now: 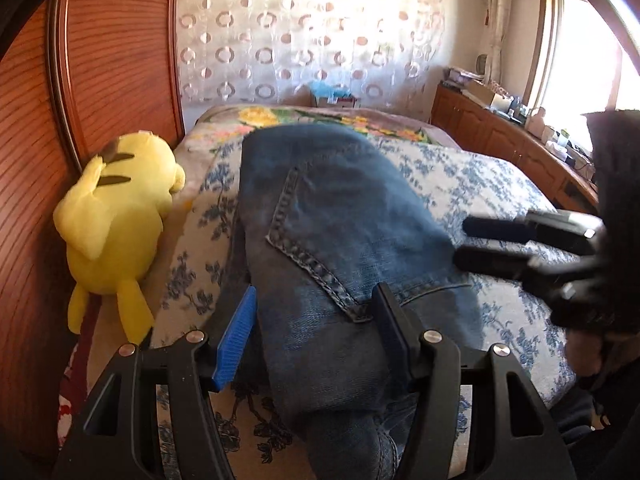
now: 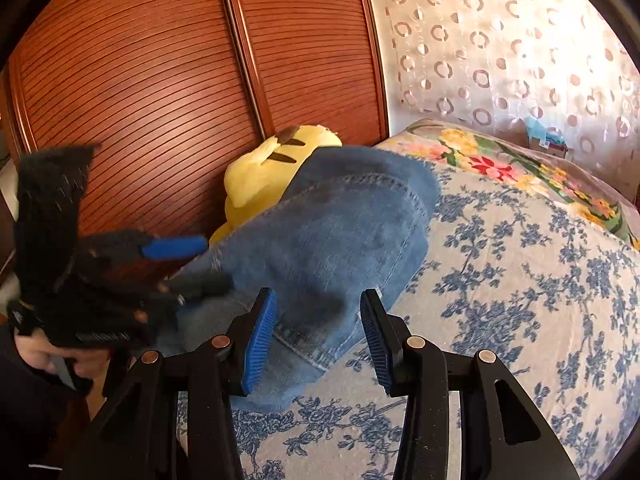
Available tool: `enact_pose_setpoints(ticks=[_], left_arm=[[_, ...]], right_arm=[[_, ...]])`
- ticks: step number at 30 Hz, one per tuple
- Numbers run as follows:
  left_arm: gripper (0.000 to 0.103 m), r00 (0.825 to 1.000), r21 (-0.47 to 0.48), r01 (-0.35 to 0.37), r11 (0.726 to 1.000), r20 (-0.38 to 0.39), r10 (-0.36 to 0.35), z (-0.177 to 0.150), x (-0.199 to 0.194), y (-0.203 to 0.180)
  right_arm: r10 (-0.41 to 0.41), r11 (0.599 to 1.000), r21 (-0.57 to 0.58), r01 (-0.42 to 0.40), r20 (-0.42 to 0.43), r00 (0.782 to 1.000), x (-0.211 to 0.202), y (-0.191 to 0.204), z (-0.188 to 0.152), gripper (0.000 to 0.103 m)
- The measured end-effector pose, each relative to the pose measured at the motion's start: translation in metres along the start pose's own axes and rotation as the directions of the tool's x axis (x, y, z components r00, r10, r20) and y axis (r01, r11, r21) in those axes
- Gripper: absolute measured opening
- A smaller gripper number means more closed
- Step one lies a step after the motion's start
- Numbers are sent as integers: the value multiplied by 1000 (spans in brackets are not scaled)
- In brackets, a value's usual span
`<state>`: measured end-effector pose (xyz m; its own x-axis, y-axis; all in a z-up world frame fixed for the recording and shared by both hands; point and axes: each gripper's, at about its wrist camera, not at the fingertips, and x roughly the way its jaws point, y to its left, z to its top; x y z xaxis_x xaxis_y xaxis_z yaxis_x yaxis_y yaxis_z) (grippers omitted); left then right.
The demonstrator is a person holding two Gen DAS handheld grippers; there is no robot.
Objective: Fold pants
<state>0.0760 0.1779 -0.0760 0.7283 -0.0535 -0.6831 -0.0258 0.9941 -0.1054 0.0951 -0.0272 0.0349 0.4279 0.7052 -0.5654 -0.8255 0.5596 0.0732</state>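
Observation:
Blue jeans [image 1: 332, 208] lie folded into a thick bundle on the bed, back pocket up. My left gripper [image 1: 316, 292] hovers over their near end with its jaws open; the denim lies between and under the pads, which do not press on it. In the right wrist view, the jeans [image 2: 332, 232] reach from the yellow plush toward me. My right gripper [image 2: 318, 296] stands open over their near right edge, with a gap to the right pad. Each gripper shows in the other's view: the right gripper [image 1: 462, 242] beside the jeans, the left gripper [image 2: 216, 262] blurred at their far side.
The bed has a blue floral cover [image 2: 520, 280] and a bright flowered blanket [image 1: 360, 120] at its far end. A yellow plush toy [image 1: 116, 220] lies between the bed and a ribbed wooden wardrobe [image 1: 100, 60]. A cluttered wooden sideboard [image 1: 500, 124] runs under the window.

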Motion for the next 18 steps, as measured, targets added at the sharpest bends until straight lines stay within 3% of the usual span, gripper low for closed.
enact_pose_setpoints(ticks=[5, 10, 18], left_arm=[[61, 1000, -3, 3, 1000, -9, -3, -8, 10, 2], [61, 1000, -4, 10, 1000, -12, -10, -13, 12, 5], [61, 1000, -6, 15, 1000, -12, -15, -16, 15, 3]], right_arm=[[3, 1000, 8, -3, 13, 1000, 2, -1, 8, 45], [-43, 999, -21, 42, -49, 998, 26, 1, -2, 45], [-32, 999, -4, 32, -77, 997, 34, -4, -6, 45]])
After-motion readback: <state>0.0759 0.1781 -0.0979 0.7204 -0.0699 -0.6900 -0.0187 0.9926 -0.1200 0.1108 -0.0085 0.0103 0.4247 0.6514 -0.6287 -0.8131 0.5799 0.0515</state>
